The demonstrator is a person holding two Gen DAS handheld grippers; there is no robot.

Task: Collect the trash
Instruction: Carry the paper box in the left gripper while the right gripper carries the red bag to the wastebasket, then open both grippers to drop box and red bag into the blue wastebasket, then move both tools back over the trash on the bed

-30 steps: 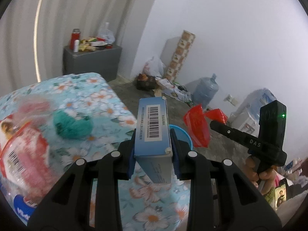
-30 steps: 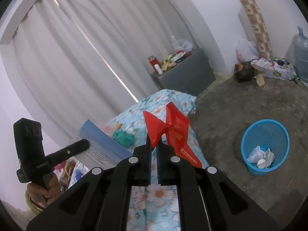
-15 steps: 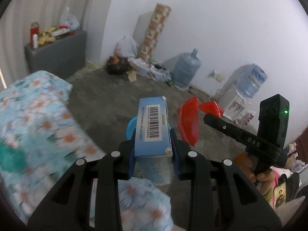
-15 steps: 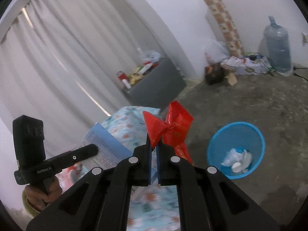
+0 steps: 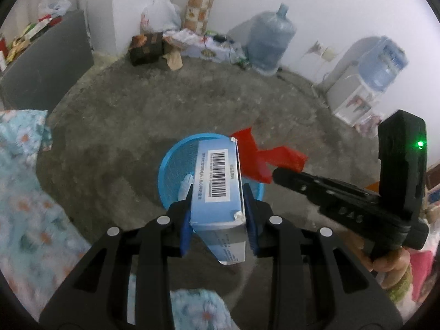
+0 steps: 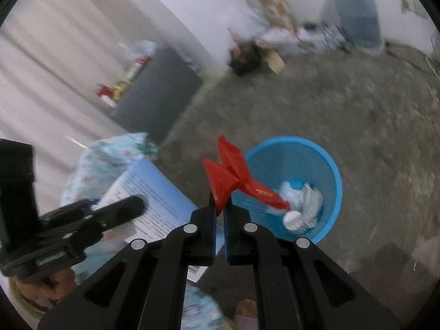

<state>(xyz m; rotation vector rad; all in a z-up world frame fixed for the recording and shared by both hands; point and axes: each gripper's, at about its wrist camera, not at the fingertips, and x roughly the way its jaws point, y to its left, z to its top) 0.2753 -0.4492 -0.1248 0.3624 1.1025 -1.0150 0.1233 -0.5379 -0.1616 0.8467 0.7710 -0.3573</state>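
Note:
My left gripper (image 5: 217,214) is shut on a light blue carton (image 5: 218,181) with a barcode label, held over the near side of a blue plastic basket (image 5: 176,165) on the floor. In the right wrist view my right gripper (image 6: 218,214) is shut on a crumpled red wrapper (image 6: 228,176), which hangs over the left rim of the same basket (image 6: 330,165). White crumpled trash (image 6: 299,203) lies inside it. The red wrapper (image 5: 264,159) and the right gripper's body (image 5: 343,198) show at the right of the left wrist view; the carton (image 6: 154,192) shows at left of the right wrist view.
A floral bedspread (image 5: 24,192) borders the left. Along the far wall stand a grey cabinet (image 5: 46,66), a dark box (image 5: 147,46), bags, a large water jug (image 5: 271,41) and a water dispenser (image 5: 365,82). Bare concrete floor (image 5: 192,93) surrounds the basket.
Both grippers swung away from the bed and dropped toward the floor, carrying the carton and the red wrapper. The basket, earlier off to the side, now sits right under both.

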